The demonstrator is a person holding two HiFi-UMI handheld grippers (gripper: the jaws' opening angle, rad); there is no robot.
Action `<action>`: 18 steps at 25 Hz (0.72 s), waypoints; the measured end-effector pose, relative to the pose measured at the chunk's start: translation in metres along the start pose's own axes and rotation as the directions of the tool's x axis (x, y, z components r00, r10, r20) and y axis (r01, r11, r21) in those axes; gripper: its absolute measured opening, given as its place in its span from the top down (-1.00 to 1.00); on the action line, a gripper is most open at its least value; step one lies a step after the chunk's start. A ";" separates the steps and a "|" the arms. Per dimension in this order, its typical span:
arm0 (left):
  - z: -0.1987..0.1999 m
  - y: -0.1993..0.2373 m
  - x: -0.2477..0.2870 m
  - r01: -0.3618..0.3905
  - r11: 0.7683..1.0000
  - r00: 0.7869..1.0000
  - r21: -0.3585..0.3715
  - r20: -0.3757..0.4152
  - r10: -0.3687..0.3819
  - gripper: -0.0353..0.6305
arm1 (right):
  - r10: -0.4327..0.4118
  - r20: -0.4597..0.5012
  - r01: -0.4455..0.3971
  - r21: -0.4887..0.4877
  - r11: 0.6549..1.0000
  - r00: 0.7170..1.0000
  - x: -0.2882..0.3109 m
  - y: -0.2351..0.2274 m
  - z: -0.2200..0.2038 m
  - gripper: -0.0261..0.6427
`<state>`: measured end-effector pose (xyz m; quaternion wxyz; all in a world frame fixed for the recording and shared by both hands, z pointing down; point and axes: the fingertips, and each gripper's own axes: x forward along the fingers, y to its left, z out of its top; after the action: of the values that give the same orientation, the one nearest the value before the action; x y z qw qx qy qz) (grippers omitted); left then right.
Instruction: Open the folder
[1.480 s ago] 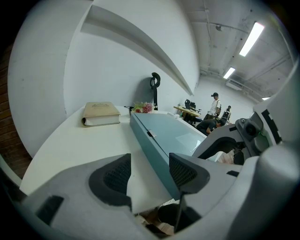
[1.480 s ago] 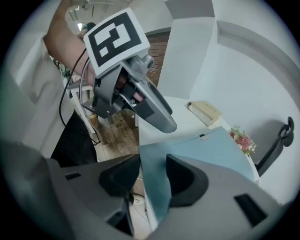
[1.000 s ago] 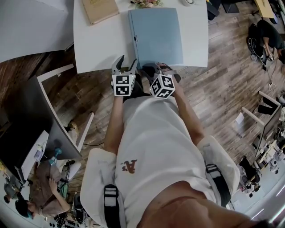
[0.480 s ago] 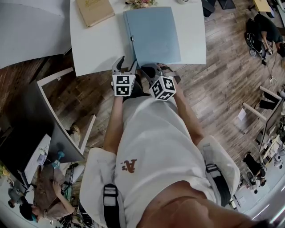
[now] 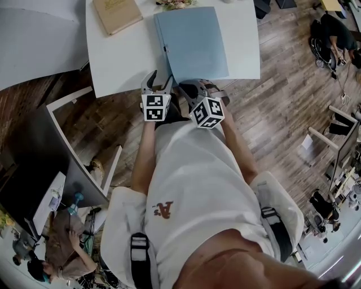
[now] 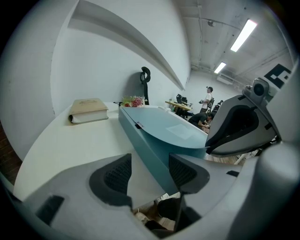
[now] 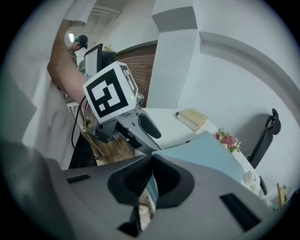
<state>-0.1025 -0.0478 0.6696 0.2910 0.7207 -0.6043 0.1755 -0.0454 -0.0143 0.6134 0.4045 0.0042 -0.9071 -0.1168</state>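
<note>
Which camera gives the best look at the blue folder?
The head view: it shows nearly the whole folder from above on the white table. The left gripper view sees it from low at the near corner, foreshortened. The right gripper view shows its cover's edge pinched in the right claw.

**One camera high, two riding low**

The head view looks steeply down past the person's chest (image 5: 197, 186) onto the white desk (image 5: 118, 62) and wooden floor (image 5: 271, 113). Both gripper views sit low and close at the desk's near edge, facing across it. All three share the blue folder (image 5: 192, 42) and tan book (image 5: 117, 14).
</note>
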 end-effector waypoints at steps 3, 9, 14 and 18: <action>-0.002 0.002 0.000 -0.008 1.000 1.000 0.007 0.002 0.008 0.10 | -0.009 0.003 0.009 0.008 1.000 1.000 -0.002 -0.002 0.001 0.89; 0.002 0.000 0.000 -0.009 1.000 1.000 0.020 0.004 0.009 0.08 | -0.022 0.005 0.021 0.021 1.000 1.000 -0.008 -0.007 0.004 0.89; 0.003 0.000 0.000 -0.007 1.000 1.000 0.023 -0.001 0.007 0.07 | -0.040 0.009 0.039 0.033 0.999 0.999 -0.012 -0.013 0.007 0.90; 0.003 0.000 -0.001 -0.010 1.000 1.000 0.028 -0.004 0.011 0.07 | -0.054 0.013 0.053 0.045 0.998 0.998 -0.017 -0.016 0.009 0.90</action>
<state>-0.1026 -0.0488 0.6666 0.2812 0.7211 -0.6050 0.1868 -0.0418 -0.0262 0.5916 0.3947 0.0367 -0.9118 -0.1075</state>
